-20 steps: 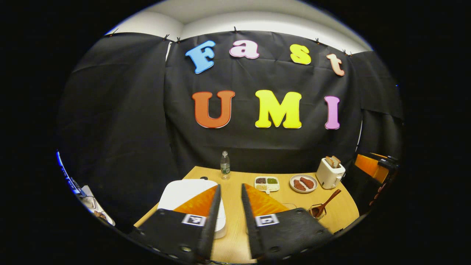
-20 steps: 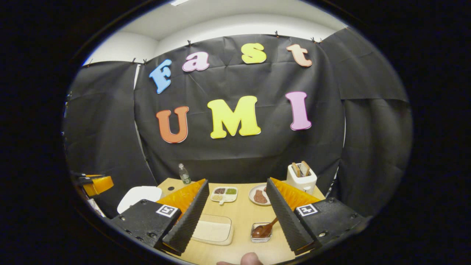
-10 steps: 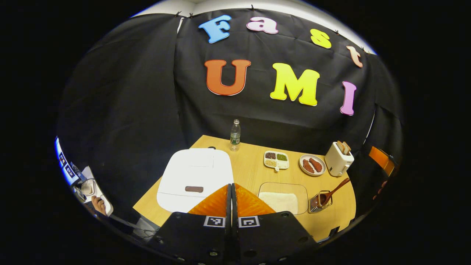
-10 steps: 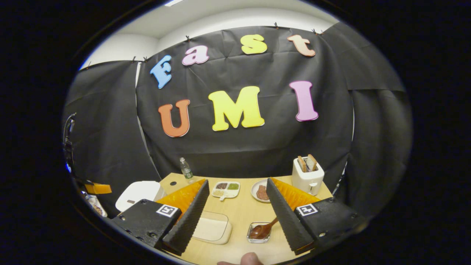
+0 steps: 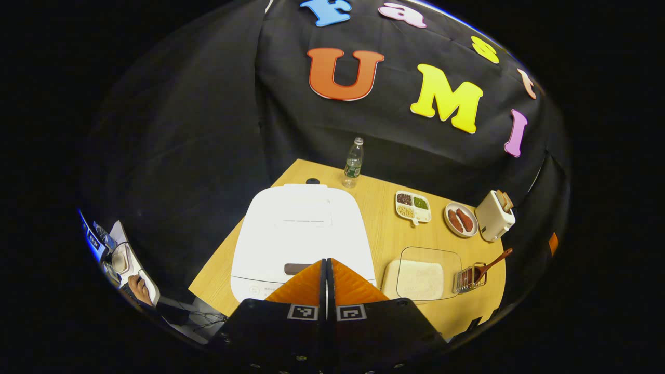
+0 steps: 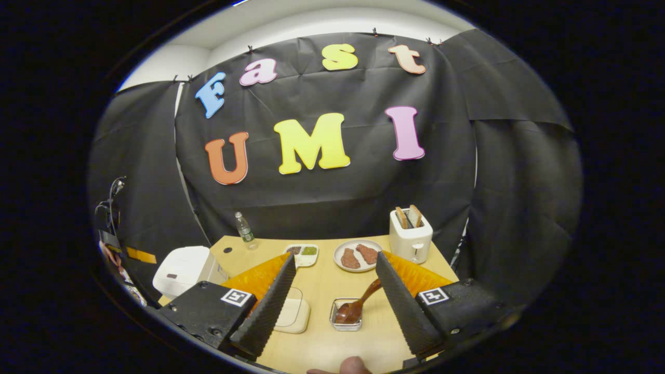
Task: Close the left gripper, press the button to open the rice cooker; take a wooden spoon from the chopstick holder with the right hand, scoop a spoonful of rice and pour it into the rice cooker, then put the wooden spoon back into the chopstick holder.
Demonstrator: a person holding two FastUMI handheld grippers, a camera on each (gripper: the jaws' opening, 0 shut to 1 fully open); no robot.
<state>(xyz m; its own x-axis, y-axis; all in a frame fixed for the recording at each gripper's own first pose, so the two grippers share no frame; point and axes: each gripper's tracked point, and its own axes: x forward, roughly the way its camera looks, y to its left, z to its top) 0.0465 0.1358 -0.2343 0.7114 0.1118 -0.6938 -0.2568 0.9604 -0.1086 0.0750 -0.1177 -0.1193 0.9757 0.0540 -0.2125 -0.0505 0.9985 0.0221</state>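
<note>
White cooker (image 5: 301,228) lid down; left gripper (image 5: 326,267) jaws pressed together above button (image 5: 297,268). Right gripper (image 6: 332,291) jaws spread. Risk: off-centre push slips off, lid stays latched.

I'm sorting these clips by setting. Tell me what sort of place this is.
Most likely a staged kitchen corner in a recording booth, not a real home: a wooden table carries a white rice cooker, a toaster and a plate of food, with black cloth draped behind.

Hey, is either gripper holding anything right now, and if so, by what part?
Nothing is held. The left gripper is shut on itself above the rice cooker; the right gripper is open, with the wooden spoon in its holder.
</note>
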